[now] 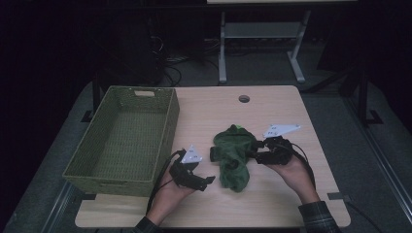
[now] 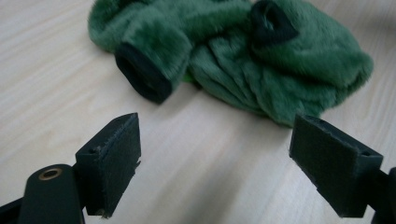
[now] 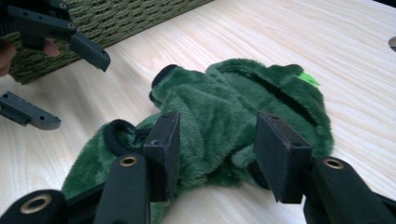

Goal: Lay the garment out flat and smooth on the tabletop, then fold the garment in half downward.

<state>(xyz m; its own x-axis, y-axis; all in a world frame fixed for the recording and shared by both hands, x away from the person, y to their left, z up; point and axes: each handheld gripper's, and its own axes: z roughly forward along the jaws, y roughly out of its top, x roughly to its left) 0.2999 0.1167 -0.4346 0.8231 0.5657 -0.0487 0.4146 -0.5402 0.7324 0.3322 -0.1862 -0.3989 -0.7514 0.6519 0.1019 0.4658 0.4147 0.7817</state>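
Seen from the high view, a crumpled green plush garment with black cuffs (image 1: 234, 155) lies on the light wooden tabletop (image 1: 272, 107), just to the right of the woven green rectangular basket (image 1: 124, 138), which stands empty at the tabletop's left edge. We take the garment's long axis to run from its far end, with the bright green tag, toward the person, roughly parallel to the basket's long side. The right gripper (image 1: 258, 154) sits at the garment's right flank; in the right gripper view its jaws are parted about halfway and straddle a fold of plush (image 3: 219, 126), though we cannot tell whether the pads yet press on it. The left gripper (image 1: 206, 182) hovers between basket and garment, near the garment's lower left; in the left gripper view its jaws stand wide apart and hold nothing, with one black cuff (image 2: 142, 77) ahead of them and bare wood between. We judge the right gripper nearer, so the coming grasp turns on its closing across the fold, the left then reaching rightward.
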